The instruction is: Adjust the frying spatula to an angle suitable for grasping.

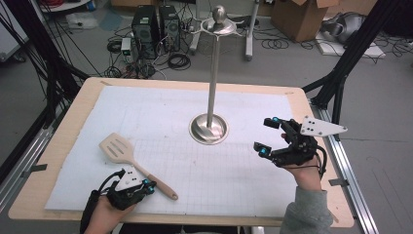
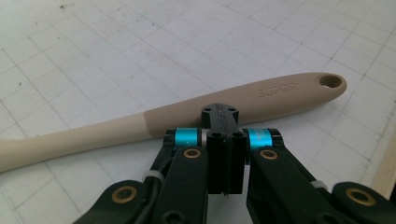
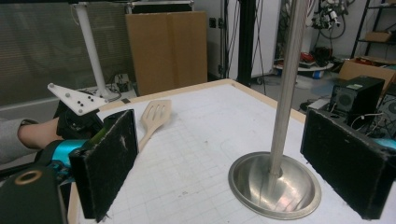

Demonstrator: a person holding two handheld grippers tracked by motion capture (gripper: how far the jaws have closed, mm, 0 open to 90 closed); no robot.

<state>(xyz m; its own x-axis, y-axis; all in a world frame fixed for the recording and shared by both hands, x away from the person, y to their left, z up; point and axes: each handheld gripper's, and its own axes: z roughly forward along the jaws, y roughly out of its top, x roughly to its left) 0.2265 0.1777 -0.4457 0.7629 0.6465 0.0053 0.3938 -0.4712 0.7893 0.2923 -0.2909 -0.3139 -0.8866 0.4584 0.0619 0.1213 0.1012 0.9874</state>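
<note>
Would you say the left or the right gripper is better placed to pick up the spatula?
Left. The left gripper, jaws shut, sits right at the spatula handle; the right gripper, jaws open, faces the metal stand.

We've got a two-tone spatula (image 1: 127,157) here: pale cream head and neck, darker tan on the handle. The left tool (image 2: 223,122) is black with bright cyan bands and little brass rivets, the right tool (image 1: 269,135) black too, with cyan spots and a light grey plate dotted black. The stand (image 1: 210,93) is shiny silver steel. The surface (image 1: 63,139) is light wood under a white mat (image 1: 160,114) with a faint grey grid.
</note>
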